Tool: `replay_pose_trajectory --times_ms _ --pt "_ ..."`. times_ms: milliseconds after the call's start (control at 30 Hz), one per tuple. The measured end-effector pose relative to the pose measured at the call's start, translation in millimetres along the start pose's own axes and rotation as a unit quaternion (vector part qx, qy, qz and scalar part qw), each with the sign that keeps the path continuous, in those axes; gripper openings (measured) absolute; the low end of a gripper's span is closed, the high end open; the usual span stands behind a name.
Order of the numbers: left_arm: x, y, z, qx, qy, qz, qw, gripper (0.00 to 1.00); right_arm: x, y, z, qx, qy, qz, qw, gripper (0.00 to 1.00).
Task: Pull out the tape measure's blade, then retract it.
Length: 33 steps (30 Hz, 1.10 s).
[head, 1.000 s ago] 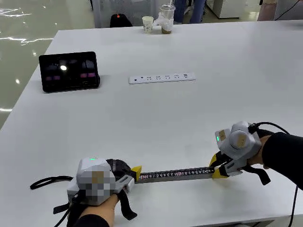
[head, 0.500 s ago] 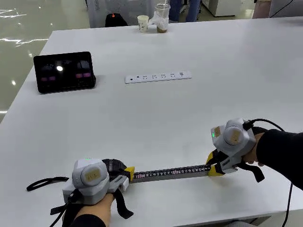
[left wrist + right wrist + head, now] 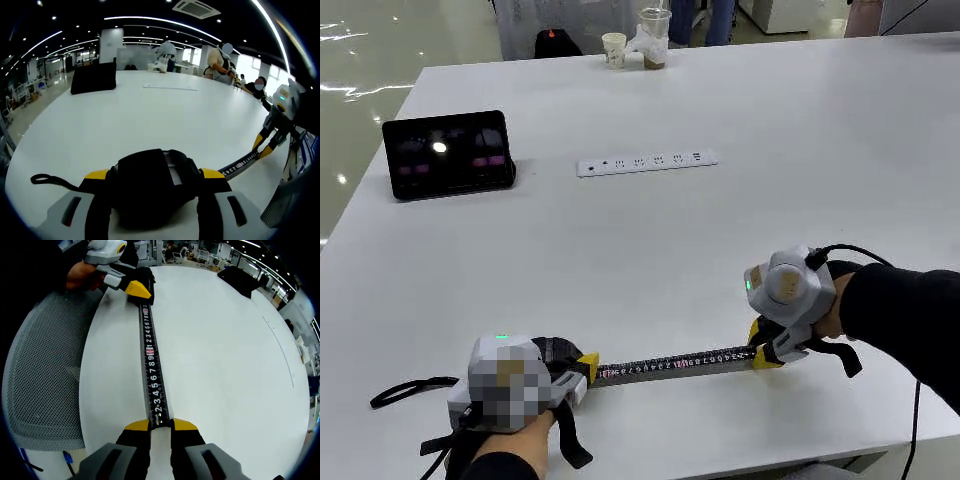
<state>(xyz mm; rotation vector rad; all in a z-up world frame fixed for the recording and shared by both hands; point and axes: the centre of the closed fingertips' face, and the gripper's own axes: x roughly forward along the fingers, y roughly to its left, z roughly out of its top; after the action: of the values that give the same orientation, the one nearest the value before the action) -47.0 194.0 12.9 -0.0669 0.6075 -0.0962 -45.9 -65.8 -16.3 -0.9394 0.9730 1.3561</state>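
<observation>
Jaws of your left gripper (image 3: 583, 367) clamp the black tape measure (image 3: 150, 181) on the tabletop (image 3: 720, 230), and your right gripper (image 3: 757, 358) pinches the blade (image 3: 151, 360) tip, so guide it straight, level and slow.

Left gripper (image 3: 582, 368): near left, held low in my hand, pointing right, jaws clamped on either side of the tape measure case (image 3: 150, 180). Right gripper (image 3: 757, 357): near right, pointing left toward the other, jaws pinched on the blade (image 3: 151, 371) tip. My right forearm, in a dark sleeve (image 3: 910, 320), enters from the right.
</observation>
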Motion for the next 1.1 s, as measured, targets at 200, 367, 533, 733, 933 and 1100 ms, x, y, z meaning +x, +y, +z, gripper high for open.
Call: replay_pose_trajectory --times_ms 200,367,533,733,933,1100 --pt "-0.2 -0.1 -0.2 0.002 0.001 0.000 1.0000 0.65 1.4 0.9 1.1 -0.014 0.024 -0.002 0.9996 0.12" --pt "-0.4 -0.2 -0.4 0.003 0.001 -0.001 1.0000 0.65 1.0 0.4 2.0 -0.023 0.033 0.003 0.9992 0.11" --pt "-0.7 -0.3 -0.8 0.004 0.002 -0.001 1.0000 0.65 1.4 0.3 3.1 -0.007 0.032 -0.001 0.9994 0.11" --pt "-0.8 -0.2 -0.8 0.006 0.002 -0.001 1.0000 0.65 2.0 1.8 5.8 -0.021 0.022 -0.003 0.9995 0.11" --pt "-0.9 -0.3 -0.8 0.006 0.003 -0.002 1.0000 0.65 2.8 1.0 9.3 -0.002 0.004 -0.004 1.0000 0.11" --pt "-1.0 -0.4 -0.5 0.006 0.003 -0.002 1.0000 0.65 3.8 0.8 11.5 -0.002 0.008 -0.004 1.0000 0.11"
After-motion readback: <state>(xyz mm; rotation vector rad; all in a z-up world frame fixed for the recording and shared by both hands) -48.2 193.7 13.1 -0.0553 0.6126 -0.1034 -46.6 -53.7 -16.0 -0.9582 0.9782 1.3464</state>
